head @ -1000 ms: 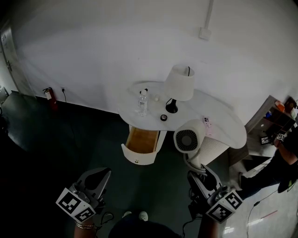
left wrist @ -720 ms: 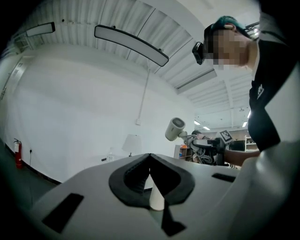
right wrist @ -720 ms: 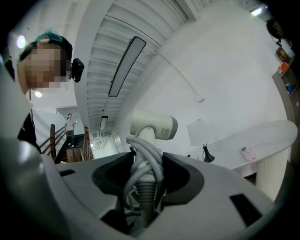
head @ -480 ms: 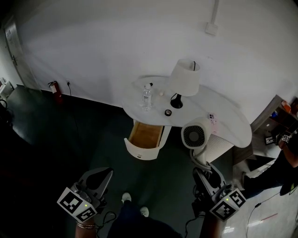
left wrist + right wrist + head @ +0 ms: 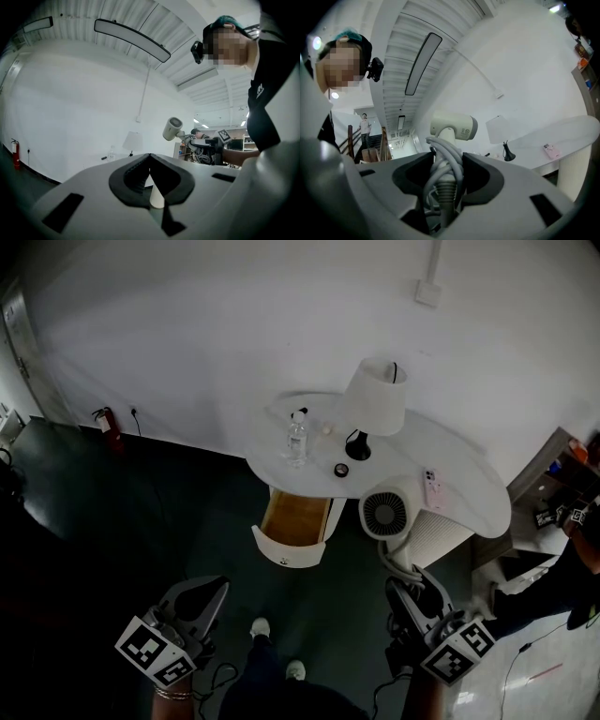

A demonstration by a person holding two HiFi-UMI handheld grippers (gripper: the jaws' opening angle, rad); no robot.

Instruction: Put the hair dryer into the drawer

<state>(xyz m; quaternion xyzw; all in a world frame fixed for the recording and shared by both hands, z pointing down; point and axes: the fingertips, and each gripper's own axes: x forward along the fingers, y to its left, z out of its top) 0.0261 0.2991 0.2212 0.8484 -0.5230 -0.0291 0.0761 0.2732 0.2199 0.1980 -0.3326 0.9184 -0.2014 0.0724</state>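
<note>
A white hair dryer stands upright in my right gripper, its round grille facing the head camera. In the right gripper view the jaws are shut on the dryer's handle, with the grey cord coiled round it and the dryer's head above. The open wooden drawer hangs under the white oval table, left of the dryer and further off. My left gripper is low at the left, shut and empty, its tips meeting. The left gripper view shows the dryer held up at the right.
On the table stand a white lamp, a water bottle, a small round object and a pink phone. A ribbed white pedestal carries the table. A fire extinguisher stands by the wall. Another person is at the right edge.
The person has stepped, one foot now further forward. Table and drawer have shifted slightly in the head view. The dryer stays in the right gripper; both grippers keep their state.
</note>
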